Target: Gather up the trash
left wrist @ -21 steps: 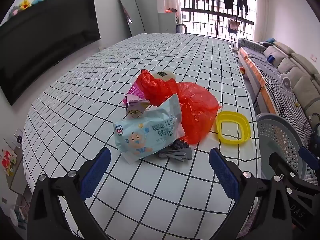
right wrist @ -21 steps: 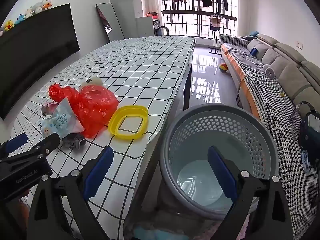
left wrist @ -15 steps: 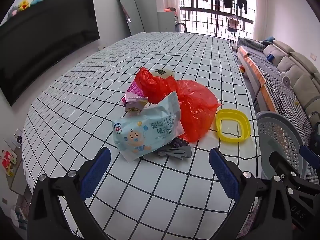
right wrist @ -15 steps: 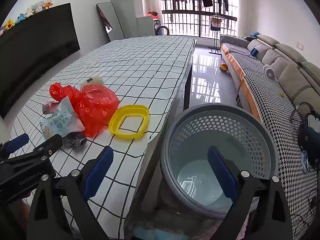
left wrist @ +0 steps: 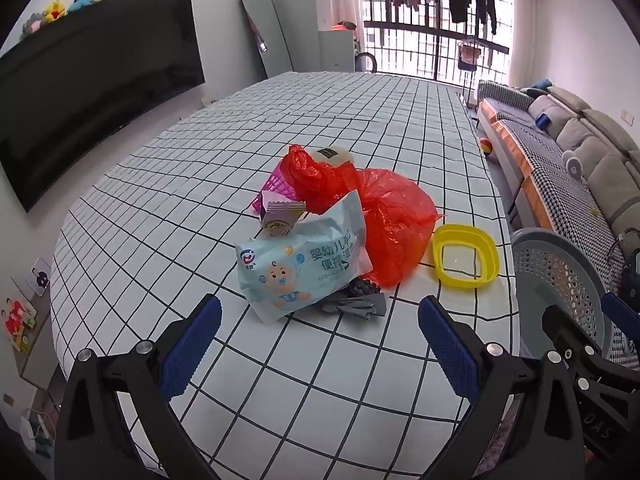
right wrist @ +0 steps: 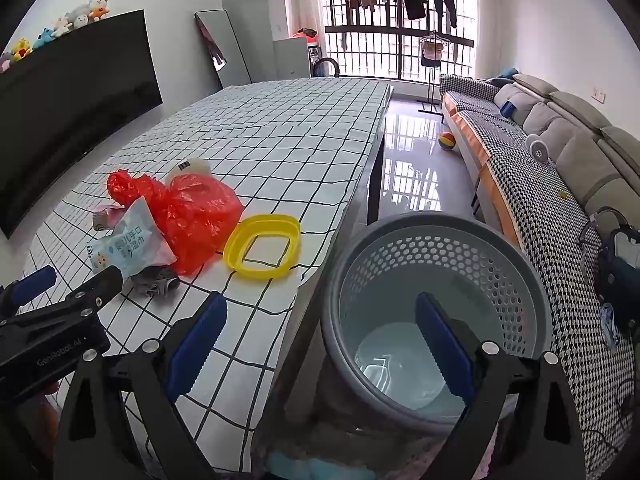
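A living room with a barred window, a sofa along one side and a dark screen on the wall holds a long table under a white cloth with a black grid, and near its close end the rubbish lies in one heap. Taking the red plastic bag as the landmark: a pale blue baby-wipes packet leans against its near side, a crumpled grey scrap lies just in front of the packet's lower edge, a pink wrapper and a small folded carton sit at its far-left side, a round cream item shows behind it, and a yellow ring-shaped lid rests just beside it toward the table's edge. Beyond that edge, past the lid, stands a grey perforated bin, seemingly empty. The left gripper hovers short of the heap with its jaws spread wide and nothing between them; the right gripper hangs over the bin's mouth and the table edge, likewise spread wide and empty. By the look of it no piece has been collected yet, so the step in hand is the approach to a first pick. The next move likely calls for lowering the left gripper onto the wipes packet, the nearest piece, closing on it, and carrying it past the lid to the bin.
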`<state>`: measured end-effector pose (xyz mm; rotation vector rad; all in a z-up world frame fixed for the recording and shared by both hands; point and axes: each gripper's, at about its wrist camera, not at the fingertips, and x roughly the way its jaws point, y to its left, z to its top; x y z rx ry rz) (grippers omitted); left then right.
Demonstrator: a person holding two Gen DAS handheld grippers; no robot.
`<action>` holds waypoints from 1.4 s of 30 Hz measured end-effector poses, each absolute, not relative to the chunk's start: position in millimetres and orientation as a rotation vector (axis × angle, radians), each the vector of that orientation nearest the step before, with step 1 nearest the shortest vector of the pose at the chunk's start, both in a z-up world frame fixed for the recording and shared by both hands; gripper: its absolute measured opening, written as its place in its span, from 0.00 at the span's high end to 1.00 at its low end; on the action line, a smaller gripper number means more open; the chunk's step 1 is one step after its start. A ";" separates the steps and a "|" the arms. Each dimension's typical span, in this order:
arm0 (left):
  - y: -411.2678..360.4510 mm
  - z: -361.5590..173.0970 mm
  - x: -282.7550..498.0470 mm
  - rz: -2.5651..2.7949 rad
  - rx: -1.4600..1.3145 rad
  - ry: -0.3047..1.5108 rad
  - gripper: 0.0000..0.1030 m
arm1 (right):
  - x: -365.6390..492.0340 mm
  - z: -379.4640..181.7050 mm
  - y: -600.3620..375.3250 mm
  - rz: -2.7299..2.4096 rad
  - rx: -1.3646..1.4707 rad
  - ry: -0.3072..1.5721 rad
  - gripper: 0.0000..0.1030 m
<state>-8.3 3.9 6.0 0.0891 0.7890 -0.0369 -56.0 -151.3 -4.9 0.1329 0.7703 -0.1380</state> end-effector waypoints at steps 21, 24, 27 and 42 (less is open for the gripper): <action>5.2 7.4 -8.1 -0.032 0.093 0.779 0.06 | -55.5 -1.4 -151.3 -0.141 0.134 0.766 0.12; 4.9 7.4 -8.7 -0.031 0.094 0.779 0.06 | -55.8 -1.1 -151.6 -0.141 0.132 0.767 0.12; 5.1 7.6 -8.6 -0.031 0.093 0.778 0.06 | -55.9 -1.1 -151.8 -0.141 0.132 0.766 0.12; 4.4 8.8 -8.9 -0.030 0.099 0.778 0.06 | -54.6 -0.9 -151.1 -0.138 0.133 0.762 0.12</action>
